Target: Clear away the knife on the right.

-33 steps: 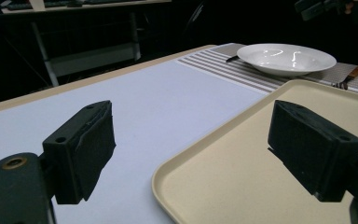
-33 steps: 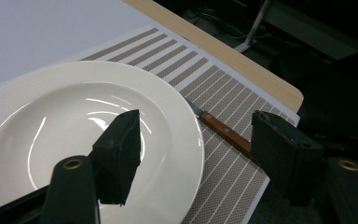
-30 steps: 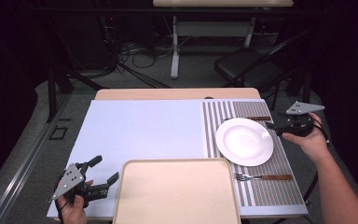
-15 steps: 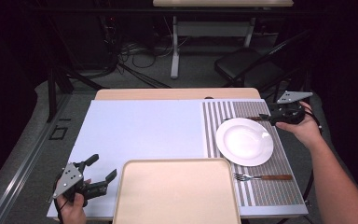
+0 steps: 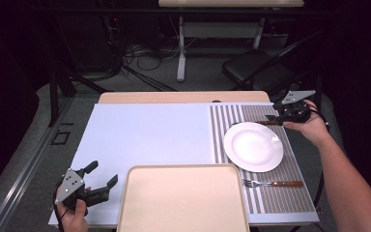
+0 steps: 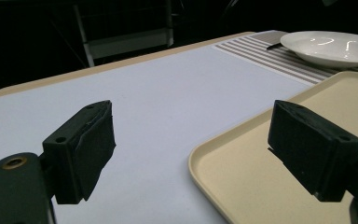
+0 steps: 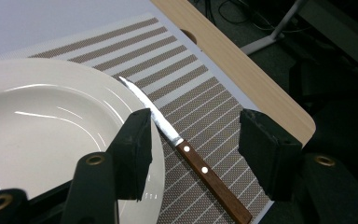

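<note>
- Knife (image 7: 186, 151) with a wooden handle is lying flat on the striped placemat (image 7: 200, 79), at the far side of the white plate (image 7: 37, 135); its blade tip is reaching up against or just over the plate's rim, though whether they touch I cannot tell.
- Right gripper (image 7: 191, 140) is hovering over the knife, its jaws standing apart on either side of the spot where blade meets handle, one jaw above the plate's rim and the other above the placemat.
- Those jaws have just been closing, with the knife lying between them but not yet pinched; the pads are not pressing on it.
- In the high view the right gripper (image 5: 275, 118) is sitting at the far right corner of the placemat (image 5: 270, 193), just beyond the plate (image 5: 253, 146).
- Left gripper (image 5: 101, 181) is resting in the person's hand at the near left corner of the worktop (image 5: 149, 130), jaws spread wide and holding nothing.
- Seen from the left gripper view, the left gripper (image 6: 191, 140) is pointing across the pale worktop (image 6: 144, 84), one jaw over the corner of the beige tray (image 6: 242, 172).
- Fork (image 5: 270, 183) with a wooden handle is lying on the placemat at the near side of the plate, just beside the tray (image 5: 183, 198).
</note>
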